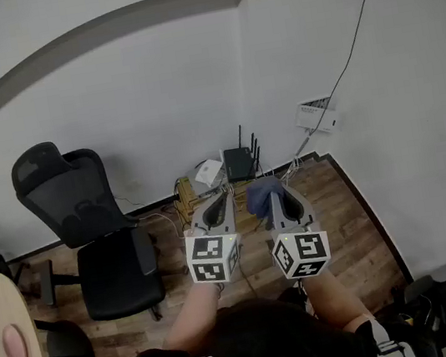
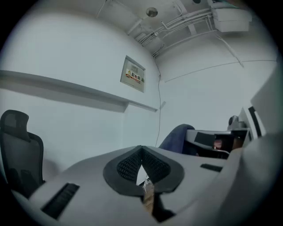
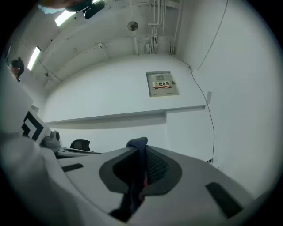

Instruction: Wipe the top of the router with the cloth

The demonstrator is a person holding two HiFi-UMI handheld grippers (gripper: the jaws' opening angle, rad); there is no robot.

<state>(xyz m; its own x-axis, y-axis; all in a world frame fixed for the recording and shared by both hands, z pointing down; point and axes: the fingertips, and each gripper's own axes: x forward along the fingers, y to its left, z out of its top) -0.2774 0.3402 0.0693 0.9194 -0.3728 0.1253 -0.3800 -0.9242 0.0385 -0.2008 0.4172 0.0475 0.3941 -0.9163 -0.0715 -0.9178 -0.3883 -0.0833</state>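
We hold both grippers level, side by side, just short of the router (image 1: 239,163) by the wall. The left gripper (image 1: 218,202) has its jaws together. The right gripper (image 1: 275,199) clamps the blue cloth (image 1: 259,192) near the router. Only the head view shows the router, and the right gripper view confirms the clamp.

One camera looks steeply down from the person's head into the room corner (image 1: 251,84), the router (image 1: 238,163) far off at 12 o'clock. Two more ride just behind the jaws of the left gripper (image 1: 219,197) and right gripper (image 1: 276,200), tilted up at the wall (image 2: 66,53); both catch the wall panel (image 2: 133,74) near 12 o'clock.
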